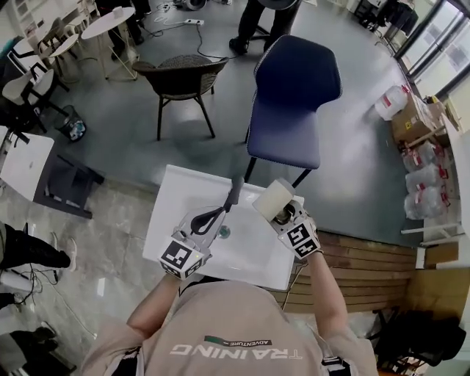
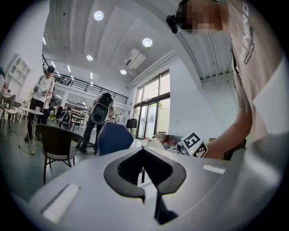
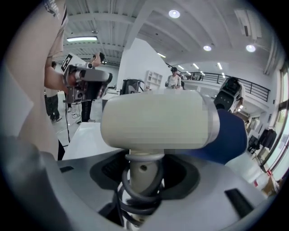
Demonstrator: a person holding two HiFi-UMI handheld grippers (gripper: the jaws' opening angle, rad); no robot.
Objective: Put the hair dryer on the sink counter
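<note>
A cream hair dryer (image 1: 272,197) hangs above the back right corner of the white sink counter (image 1: 176,194). My right gripper (image 1: 285,214) is shut on its handle. In the right gripper view the dryer's barrel (image 3: 153,119) lies crosswise above the jaws, and a grey cord (image 3: 140,198) is coiled round the handle. My left gripper (image 1: 235,192) is over the basin with its dark jaws closed tip to tip and nothing between them. Its tips (image 2: 143,151) point toward the chairs. The basin drain (image 1: 224,232) shows under it.
A blue chair (image 1: 294,95) stands right behind the counter, with a dark wicker chair (image 1: 180,77) to its left. Wooden slats (image 1: 367,257) and water jugs (image 1: 422,176) lie to the right. People stand farther back (image 1: 261,22).
</note>
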